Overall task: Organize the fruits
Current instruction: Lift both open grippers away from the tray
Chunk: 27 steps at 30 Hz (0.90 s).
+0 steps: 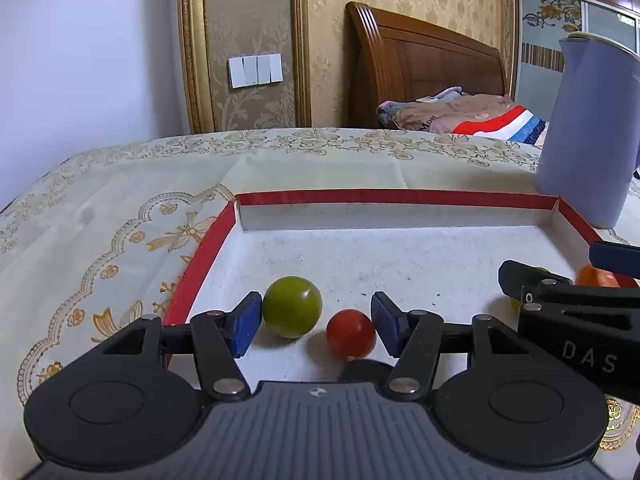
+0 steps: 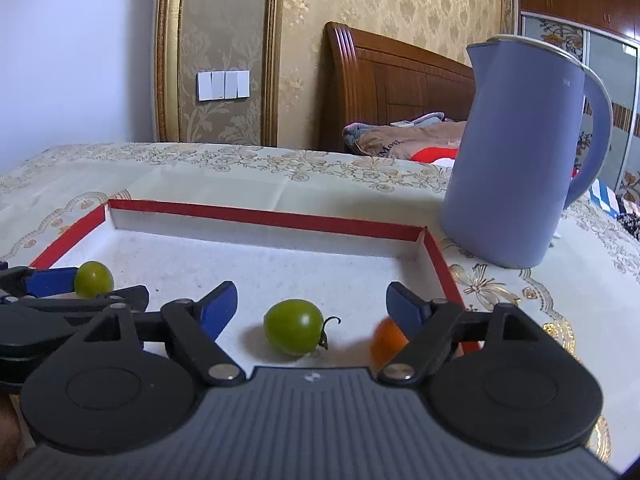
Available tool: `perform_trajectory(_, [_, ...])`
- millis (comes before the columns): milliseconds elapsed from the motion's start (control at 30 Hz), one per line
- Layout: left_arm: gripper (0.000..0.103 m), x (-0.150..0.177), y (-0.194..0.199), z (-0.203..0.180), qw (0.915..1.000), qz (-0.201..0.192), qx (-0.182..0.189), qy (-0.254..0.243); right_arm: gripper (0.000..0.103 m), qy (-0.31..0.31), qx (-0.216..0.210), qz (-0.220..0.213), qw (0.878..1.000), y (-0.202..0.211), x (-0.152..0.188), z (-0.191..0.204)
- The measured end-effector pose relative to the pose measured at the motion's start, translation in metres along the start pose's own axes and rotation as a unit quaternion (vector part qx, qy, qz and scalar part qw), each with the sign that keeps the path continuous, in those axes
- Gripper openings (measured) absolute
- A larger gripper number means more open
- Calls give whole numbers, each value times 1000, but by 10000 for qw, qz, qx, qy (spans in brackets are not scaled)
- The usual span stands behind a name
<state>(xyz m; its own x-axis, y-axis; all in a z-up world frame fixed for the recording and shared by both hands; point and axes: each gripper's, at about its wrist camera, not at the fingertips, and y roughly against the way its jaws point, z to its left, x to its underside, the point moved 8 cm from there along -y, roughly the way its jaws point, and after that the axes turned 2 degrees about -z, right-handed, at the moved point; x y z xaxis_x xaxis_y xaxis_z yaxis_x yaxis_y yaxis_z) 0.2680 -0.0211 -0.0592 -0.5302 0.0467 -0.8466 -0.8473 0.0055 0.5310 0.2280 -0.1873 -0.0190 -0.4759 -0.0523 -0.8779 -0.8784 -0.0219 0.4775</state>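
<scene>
A shallow red-rimmed tray (image 1: 392, 196) with a white floor lies on the table; it also shows in the right wrist view (image 2: 264, 218). In the left wrist view my left gripper (image 1: 314, 322) is open, low over the tray, with a green tomato (image 1: 292, 306) and a red tomato (image 1: 351, 333) between its blue pads. In the right wrist view my right gripper (image 2: 312, 310) is open around a green tomato with a stem (image 2: 294, 332); a blurred orange tomato (image 2: 386, 340) lies by its right finger. The left gripper's green tomato (image 2: 93, 279) shows at far left there.
A tall lavender kettle (image 2: 516, 152) stands on the patterned tablecloth (image 1: 100, 216) just past the tray's far right corner. A wooden headboard and bedding lie behind the table. The two grippers sit side by side, close together.
</scene>
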Motion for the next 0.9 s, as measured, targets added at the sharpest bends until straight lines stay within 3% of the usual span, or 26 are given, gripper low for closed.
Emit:
perform_trajectory(233, [59, 2, 8, 1, 9999, 11, 122, 57, 93, -152, 77, -141, 9998, 7, 0, -7])
perform_trajectory(467, [60, 7, 26, 12, 9992, -32, 257, 290, 98, -281, 28, -228, 9993, 27, 6, -16])
perform_trajectory(567, [68, 8, 32, 17, 9989, -94, 264, 382, 99, -440, -32, -283, 9986, 36, 7, -21])
perform_trajectory(900, [68, 11, 47, 22, 9990, -274, 141, 330, 99, -645, -36, -282, 9975, 49, 17, -30])
